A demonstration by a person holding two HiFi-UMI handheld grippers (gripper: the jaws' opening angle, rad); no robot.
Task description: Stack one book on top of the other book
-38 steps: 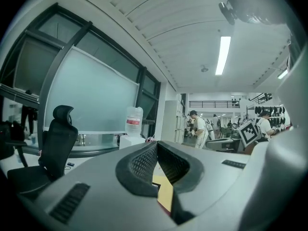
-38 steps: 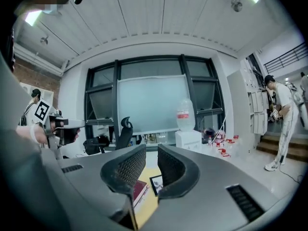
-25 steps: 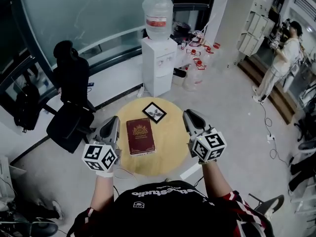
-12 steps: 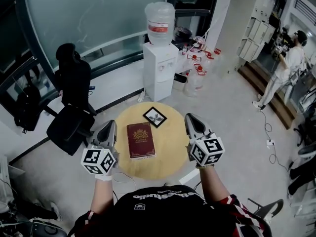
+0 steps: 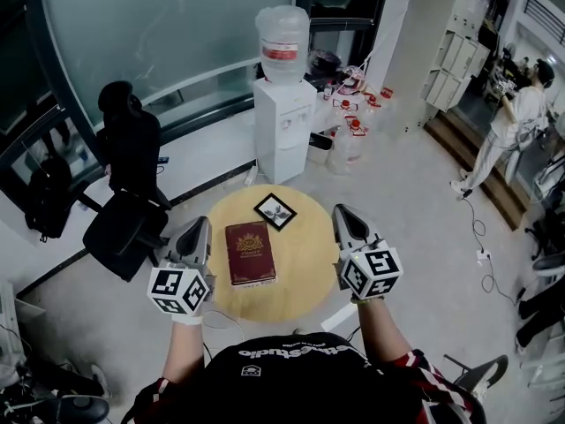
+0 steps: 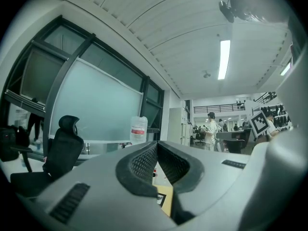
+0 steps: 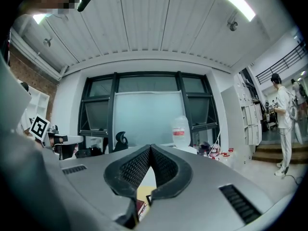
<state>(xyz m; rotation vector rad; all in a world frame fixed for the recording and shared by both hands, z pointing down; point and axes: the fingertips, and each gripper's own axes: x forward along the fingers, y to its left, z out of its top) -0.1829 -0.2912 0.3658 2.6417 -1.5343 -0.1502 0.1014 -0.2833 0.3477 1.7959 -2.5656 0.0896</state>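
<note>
A: Entry: red book [image 5: 250,253], middle of the surface [image 5: 305,268]; black book [image 5: 275,210], far edge. Tools?

B: Left tool [image 5: 199,223] pressed together, empty; right tool [image 5: 341,212] just closed on nothing. Advised: spread one, pinch black book's edge, lower squarely.

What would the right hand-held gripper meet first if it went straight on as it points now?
The right hand-held gripper, jaws just closed on nothing, has a free way nearby. Far off it would probably reach the frosted glass wall left of the clear water bottle; depth unclear.
</note>
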